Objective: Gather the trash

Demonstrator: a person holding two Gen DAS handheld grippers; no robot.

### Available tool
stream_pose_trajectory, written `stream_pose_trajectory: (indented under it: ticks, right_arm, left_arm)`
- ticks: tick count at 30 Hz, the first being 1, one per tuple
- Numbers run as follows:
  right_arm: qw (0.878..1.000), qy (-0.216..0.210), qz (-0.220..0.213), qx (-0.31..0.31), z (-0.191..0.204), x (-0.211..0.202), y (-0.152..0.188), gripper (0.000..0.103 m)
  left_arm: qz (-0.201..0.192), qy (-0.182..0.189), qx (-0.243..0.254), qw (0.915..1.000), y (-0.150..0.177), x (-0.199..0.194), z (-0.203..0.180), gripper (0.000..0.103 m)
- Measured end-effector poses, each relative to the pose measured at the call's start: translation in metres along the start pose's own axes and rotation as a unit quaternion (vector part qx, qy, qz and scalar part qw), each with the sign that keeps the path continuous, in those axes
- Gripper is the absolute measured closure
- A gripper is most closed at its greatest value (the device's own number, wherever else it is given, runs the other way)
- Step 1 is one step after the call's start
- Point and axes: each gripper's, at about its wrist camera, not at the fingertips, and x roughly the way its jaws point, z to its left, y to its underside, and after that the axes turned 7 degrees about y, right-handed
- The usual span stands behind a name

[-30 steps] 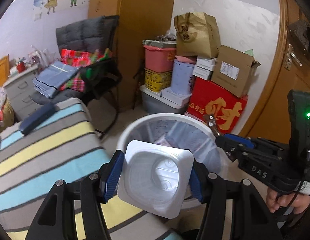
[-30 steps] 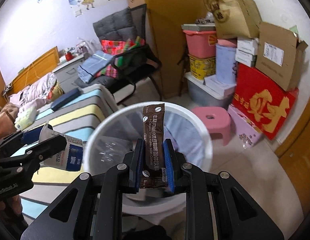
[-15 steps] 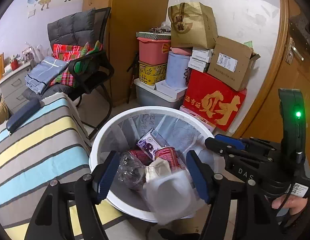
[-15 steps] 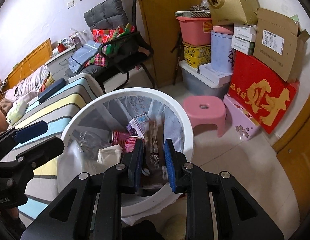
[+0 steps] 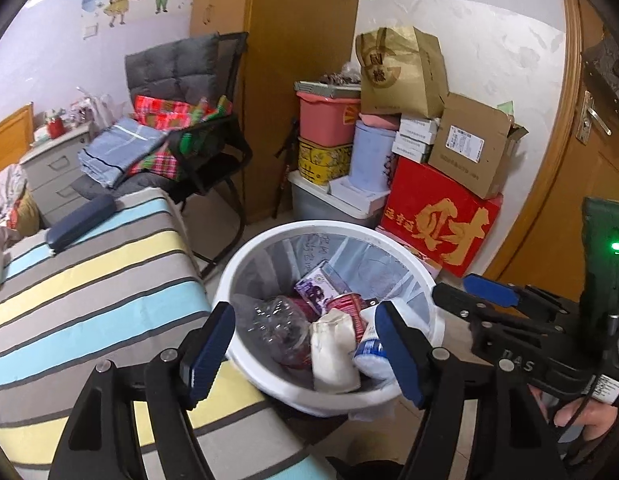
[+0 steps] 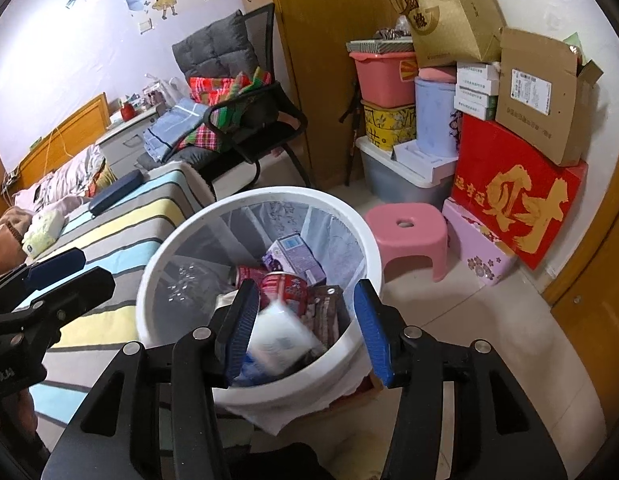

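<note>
Only the right view shows the pink stool point(image 6: 407, 227).

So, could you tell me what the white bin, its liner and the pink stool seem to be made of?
The white bin looks like smooth moulded plastic with an even, faintly glossy rim. Its liner looks like thin translucent plastic film, creased and see-through. The pink stool appears to be one-piece matte plastic with rounded edges.

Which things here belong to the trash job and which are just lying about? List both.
Job:
white bin
purple carton
red can
brown sachet
clear bottle

Lying about:
pink stool
red box
chair
striped bed
</note>
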Motion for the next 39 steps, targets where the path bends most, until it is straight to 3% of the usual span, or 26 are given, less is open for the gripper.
stream_pose_trajectory:
  ticks: [13,16,22,39]
  right_arm:
    - [0.997,0.002,-0.07,-0.023,0.033,-0.055,0.033,0.052]
    - [0.997,-0.005,-0.076,-0.022,0.039,-0.06,0.04,0.052]
    - [0.996,-0.004,-0.079,-0.031,0.048,-0.066,0.048,0.052]
    - [0.996,-0.013,-0.081,-0.028,0.055,-0.07,0.053,0.052]
  left_arm:
    - [-0.039,-0.079,-0.007,0.9961,0.045,-0.067,-0.007,0.031]
    - [-0.047,-0.077,-0.013,0.9959,0.055,-0.078,-0.007,0.031]
    - [-0.059,-0.115,-0.015,0.9916,0.067,-0.093,-0.007,0.031]
    - [-0.061,-0.123,-0.029,0.9901,0.072,-0.103,0.0,0.031]
